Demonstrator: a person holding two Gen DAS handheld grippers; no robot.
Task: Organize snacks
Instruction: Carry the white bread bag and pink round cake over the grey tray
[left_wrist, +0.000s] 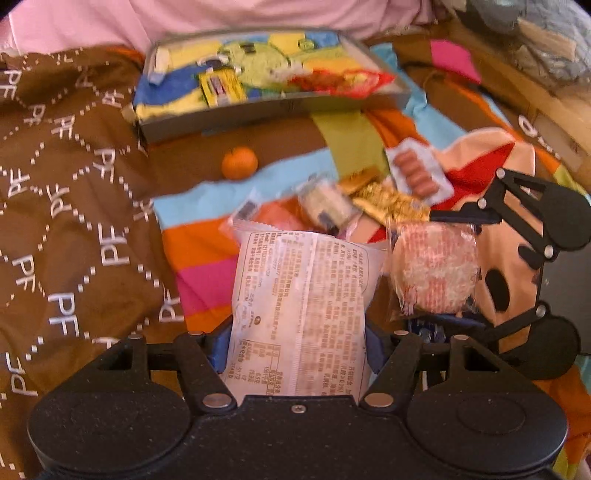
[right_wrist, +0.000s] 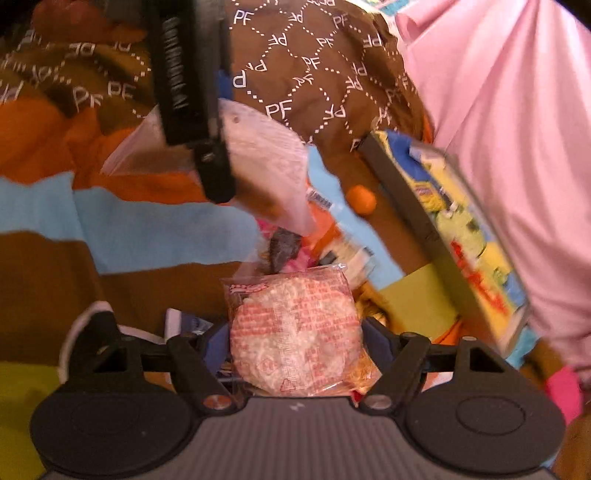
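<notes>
The left gripper (left_wrist: 297, 345) clamps a white printed packet (left_wrist: 303, 295) between its jaws; the right gripper (right_wrist: 295, 343) pinches a round rice cracker pack (right_wrist: 295, 332). Beyond the snack pile (left_wrist: 362, 199), past a tangerine (left_wrist: 239, 162), the grey tray (left_wrist: 221, 123) holds a red packet (left_wrist: 343, 83) and a yellow one (left_wrist: 219, 88).

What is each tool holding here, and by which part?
Left tool: white printed snack packet, clamped at its lower end. Right tool: round rice cracker in clear wrapper, gripped across its sides.
</notes>
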